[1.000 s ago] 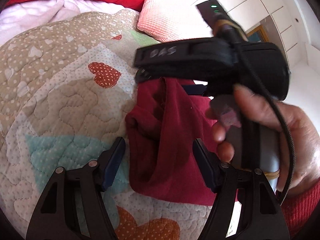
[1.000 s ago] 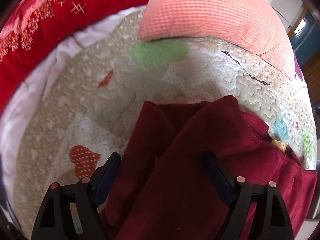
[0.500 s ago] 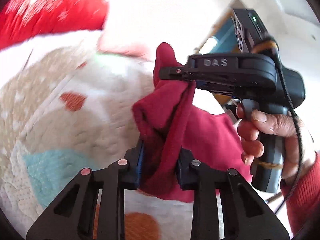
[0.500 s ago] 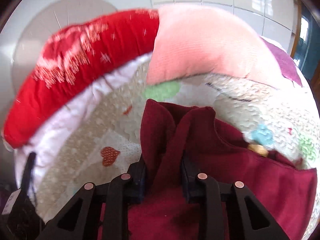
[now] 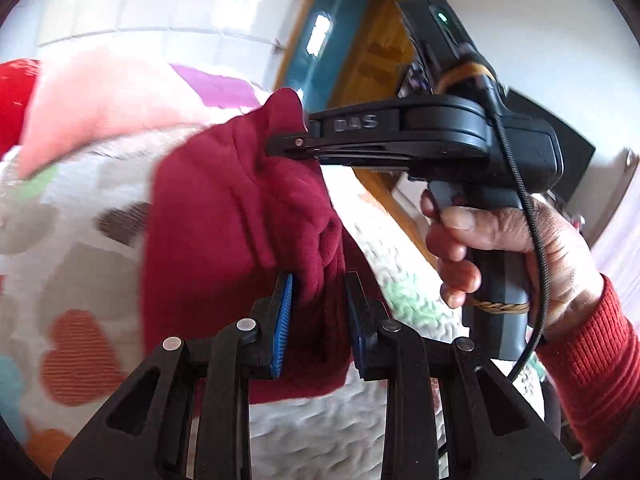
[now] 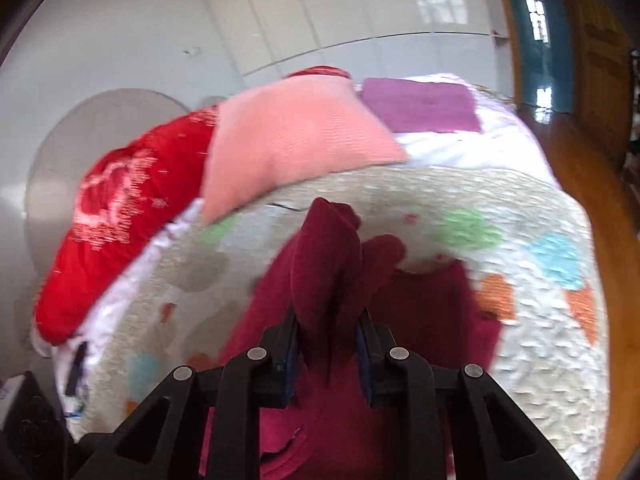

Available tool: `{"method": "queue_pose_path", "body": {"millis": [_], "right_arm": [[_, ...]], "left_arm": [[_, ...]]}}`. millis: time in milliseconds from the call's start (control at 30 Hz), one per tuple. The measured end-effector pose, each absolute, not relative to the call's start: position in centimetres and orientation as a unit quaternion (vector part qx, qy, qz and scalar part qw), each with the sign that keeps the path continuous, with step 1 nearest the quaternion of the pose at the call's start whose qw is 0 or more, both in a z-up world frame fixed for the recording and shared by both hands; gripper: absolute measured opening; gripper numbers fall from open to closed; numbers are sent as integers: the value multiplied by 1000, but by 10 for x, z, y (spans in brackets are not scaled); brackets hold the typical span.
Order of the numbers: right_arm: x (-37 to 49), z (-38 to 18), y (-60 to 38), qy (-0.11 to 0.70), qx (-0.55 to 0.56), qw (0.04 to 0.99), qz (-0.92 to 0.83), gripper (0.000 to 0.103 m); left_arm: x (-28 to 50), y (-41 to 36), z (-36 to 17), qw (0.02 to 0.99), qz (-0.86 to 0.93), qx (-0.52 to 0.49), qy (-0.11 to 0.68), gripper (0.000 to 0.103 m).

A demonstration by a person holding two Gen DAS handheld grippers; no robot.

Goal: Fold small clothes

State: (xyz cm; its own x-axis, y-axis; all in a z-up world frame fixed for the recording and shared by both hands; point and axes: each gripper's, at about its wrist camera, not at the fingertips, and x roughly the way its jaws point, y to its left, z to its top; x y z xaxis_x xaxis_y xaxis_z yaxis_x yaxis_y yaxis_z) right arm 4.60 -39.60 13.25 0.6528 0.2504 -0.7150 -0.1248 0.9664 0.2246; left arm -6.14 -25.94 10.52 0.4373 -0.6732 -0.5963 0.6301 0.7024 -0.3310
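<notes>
Hold the dark red fleece garment (image 5: 224,216) clenched in the left claw (image 5: 318,304), right claw (image 6: 326,332) closing on cloth too; raise both evenly above the heart-patterned quilted bedspread (image 5: 80,240), edge taut.

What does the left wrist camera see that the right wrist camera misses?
Only the left view shows the right tool from outside, with the hand and red sleeve gripping it. Only the right view shows the red cushion fully and the wooden floor. Both show the maroon garment pinched, the patterned quilt and the pink pillow.
</notes>
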Motion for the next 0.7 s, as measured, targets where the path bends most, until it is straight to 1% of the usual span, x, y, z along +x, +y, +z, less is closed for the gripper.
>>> {"method": "queue_pose_path", "body": {"millis": [100, 167, 200, 267, 300, 367, 400, 433, 467, 500, 600, 633, 667, 700], "right_arm": [[53, 97, -426, 436, 115, 889, 77, 23], [54, 73, -442, 447, 151, 878, 79, 25], [52, 71, -449, 439, 169, 878, 86, 26], [44, 75, -463, 421, 202, 880, 93, 52], [40, 77, -469, 416, 213, 879, 98, 55], [31, 81, -473, 411, 232, 873, 122, 58], [26, 82, -470, 412, 235, 871, 129, 59], [22, 83, -468, 412, 235, 870, 134, 61], [18, 82, -466, 413, 233, 870, 136, 66], [15, 78, -461, 420, 231, 867, 135, 67], [18, 65, -437, 438, 217, 862, 135, 67], [18, 63, -431, 438, 203, 865, 135, 56], [17, 63, -422, 437, 179, 872, 127, 38], [15, 65, -417, 432, 155, 881, 116, 30]], "left_arm": [[-56, -284, 78, 831, -373, -10, 412, 24], [-57, -283, 77, 826, -369, -14, 427, 24], [-61, -279, 81, 827, -364, -10, 428, 24], [-76, -267, 100, 836, -358, 5, 415, 24], [-81, -259, 110, 845, -353, 12, 402, 24], [-81, -244, 122, 862, -334, 25, 379, 25], [-80, -238, 124, 870, -322, 31, 373, 25], [-72, -231, 124, 876, -310, 34, 369, 25], [-58, -217, 123, 881, -295, 39, 369, 25], [-51, -218, 118, 883, -283, 42, 372, 25], [-14, -214, 87, 881, -250, 34, 400, 25], [-10, -214, 79, 879, -244, 31, 408, 25], [-5, -213, 70, 877, -237, 29, 417, 25], [-3, -215, 64, 876, -231, 28, 423, 25]]}}
